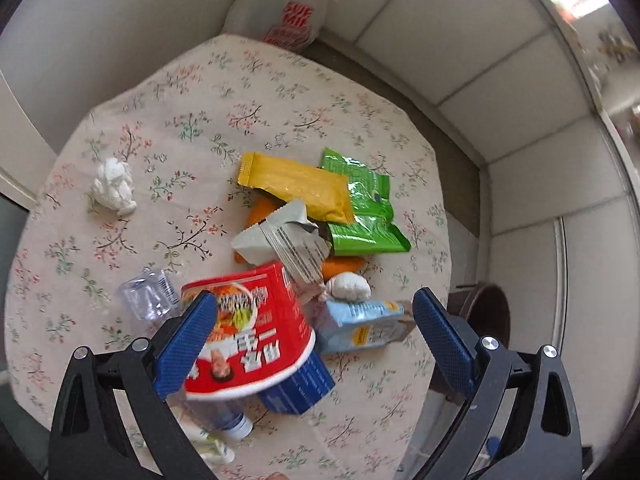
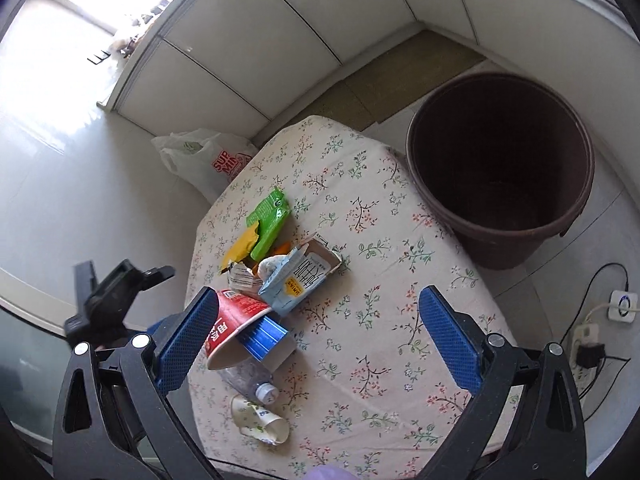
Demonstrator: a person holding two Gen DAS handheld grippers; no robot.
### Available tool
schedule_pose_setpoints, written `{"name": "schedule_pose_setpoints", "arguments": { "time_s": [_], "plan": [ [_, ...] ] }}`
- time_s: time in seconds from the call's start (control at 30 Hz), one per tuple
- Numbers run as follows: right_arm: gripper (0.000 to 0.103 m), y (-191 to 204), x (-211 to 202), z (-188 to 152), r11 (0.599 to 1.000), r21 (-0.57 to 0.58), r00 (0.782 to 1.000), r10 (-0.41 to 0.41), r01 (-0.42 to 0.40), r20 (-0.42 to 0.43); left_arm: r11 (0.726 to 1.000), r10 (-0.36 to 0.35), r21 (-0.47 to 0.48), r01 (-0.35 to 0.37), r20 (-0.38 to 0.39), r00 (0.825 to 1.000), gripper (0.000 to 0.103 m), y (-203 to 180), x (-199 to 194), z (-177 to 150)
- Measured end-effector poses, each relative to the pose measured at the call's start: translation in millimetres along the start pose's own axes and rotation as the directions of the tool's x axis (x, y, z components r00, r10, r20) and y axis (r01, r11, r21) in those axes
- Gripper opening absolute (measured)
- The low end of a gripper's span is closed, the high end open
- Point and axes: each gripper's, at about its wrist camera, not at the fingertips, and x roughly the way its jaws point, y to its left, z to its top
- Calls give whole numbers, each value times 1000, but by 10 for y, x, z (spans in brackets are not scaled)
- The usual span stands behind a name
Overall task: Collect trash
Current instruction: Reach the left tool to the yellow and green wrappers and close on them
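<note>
A pile of trash lies on the floral tablecloth [image 1: 200, 92]: a red noodle cup [image 1: 256, 328] on its side, a yellow wrapper [image 1: 296, 188], a green wrapper [image 1: 364, 212], a grey torn packet [image 1: 280, 240], a light blue carton [image 1: 360, 324], a clear bottle [image 1: 148, 300] and a crumpled tissue [image 1: 114, 186]. My left gripper [image 1: 316, 344] is open above the red cup and carton, holding nothing. My right gripper [image 2: 320, 336] is open above the table, empty. The red cup [image 2: 236, 328], the carton [image 2: 300, 280] and a crushed paper cup [image 2: 260, 420] show in the right wrist view.
A brown bin [image 2: 500, 168] stands on the floor at the table's far right edge. A white plastic bag [image 2: 200, 160] leans by the table's far corner. White cabinets line the walls. A power strip [image 2: 588, 344] with cables lies on the floor at right.
</note>
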Motion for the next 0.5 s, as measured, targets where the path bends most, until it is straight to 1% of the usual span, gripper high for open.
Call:
{"name": "schedule_pose_setpoints", "arguments": {
  "time_s": [0.03,0.1,0.17,0.23,0.27,0.37,0.5],
  "plan": [
    [96,8,22,0,1000,0,1000,9,-9,-8,1000,-1,-24,1,-6,1000,93,75,126,94],
    [96,53,66,2,1000,-20,1000,13,-14,-19,996,14,-85,-14,6,1000,87,225,319,266],
    [96,111,101,12,999,-51,1000,14,-16,-25,983,-32,-180,31,-5,999,87,395,506,428],
    [96,134,107,37,997,-73,1000,5,-6,-15,952,-89,-295,79,-18,996,85,535,680,554],
    [96,119,98,68,997,-78,1000,0,-1,-6,937,-103,-338,88,-28,994,85,571,765,609],
    [96,84,121,116,997,-69,1000,-25,25,8,902,-130,-421,96,-54,990,82,607,986,714],
    [96,9,208,151,999,-37,999,-26,25,-23,852,-191,-507,133,-64,979,79,650,1206,778]
  ]
}}
